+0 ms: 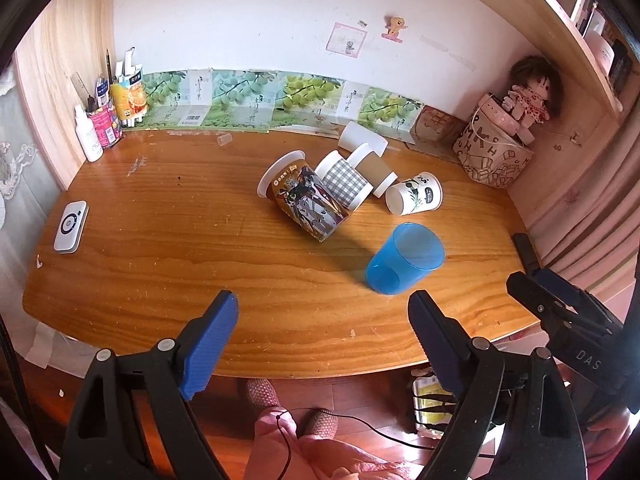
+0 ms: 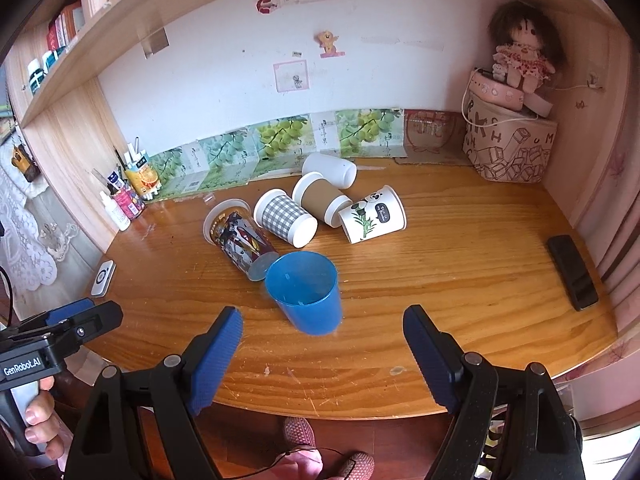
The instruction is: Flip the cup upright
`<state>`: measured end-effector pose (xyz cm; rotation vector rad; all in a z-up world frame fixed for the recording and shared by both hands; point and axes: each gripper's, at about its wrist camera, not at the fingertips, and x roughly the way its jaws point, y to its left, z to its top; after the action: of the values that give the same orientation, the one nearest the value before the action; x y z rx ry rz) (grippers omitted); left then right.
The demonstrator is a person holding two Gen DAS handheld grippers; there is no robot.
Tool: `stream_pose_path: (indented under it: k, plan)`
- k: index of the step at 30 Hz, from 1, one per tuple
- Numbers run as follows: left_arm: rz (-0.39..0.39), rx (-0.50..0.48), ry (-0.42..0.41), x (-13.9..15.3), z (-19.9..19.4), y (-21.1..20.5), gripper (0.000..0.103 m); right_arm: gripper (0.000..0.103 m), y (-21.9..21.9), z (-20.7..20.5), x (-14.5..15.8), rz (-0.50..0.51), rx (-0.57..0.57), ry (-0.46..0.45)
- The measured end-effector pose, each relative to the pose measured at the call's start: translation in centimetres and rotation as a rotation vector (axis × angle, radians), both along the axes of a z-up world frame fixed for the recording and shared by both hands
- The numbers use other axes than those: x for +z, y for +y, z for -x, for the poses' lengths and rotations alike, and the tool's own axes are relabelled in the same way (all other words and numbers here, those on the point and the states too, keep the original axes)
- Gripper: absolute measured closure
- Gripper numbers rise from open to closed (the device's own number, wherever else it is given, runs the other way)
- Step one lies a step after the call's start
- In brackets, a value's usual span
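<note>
A blue plastic cup stands upright on the wooden desk, mouth up; it also shows in the left wrist view. Behind it several cups lie on their sides: a printed robot-picture cup, a grey checked cup, a brown-sleeved cup, a white cup and a panda cup. My right gripper is open and empty just in front of the blue cup. My left gripper is open and empty over the desk's front edge, left of the blue cup.
A pen holder and bottles stand at the back left. A white device lies at the left edge. A printed box with a doll is at the back right. A black remote lies at the right.
</note>
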<state>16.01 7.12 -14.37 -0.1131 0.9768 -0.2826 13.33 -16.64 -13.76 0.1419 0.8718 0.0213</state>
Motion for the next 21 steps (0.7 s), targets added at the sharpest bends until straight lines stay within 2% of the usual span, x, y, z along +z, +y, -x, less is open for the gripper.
stream_pose_path:
  k: [7,10,11,12,21]
  plan:
    - [-0.034,0.048,-0.070,3.4,2.7,-1.5,0.010,0.014,-2.4,3.1,3.9,-0.026,0.001,-0.082]
    - [-0.074,0.077,-0.141,5.4,4.4,-2.4,0.010,0.014,-2.9,4.7,5.4,-0.018,0.011,-0.125]
    - [-0.083,0.086,-0.169,6.0,5.1,-2.6,0.009,0.014,-3.0,5.2,5.9,-0.017,0.017,-0.144]
    - [-0.089,0.091,-0.192,6.5,5.6,-2.9,0.002,0.014,-3.2,5.8,6.3,-0.017,0.025,-0.164]
    - [-0.048,0.140,-0.387,10.3,9.6,-4.1,0.000,0.014,-3.7,10.4,9.7,0.015,0.040,-0.307]
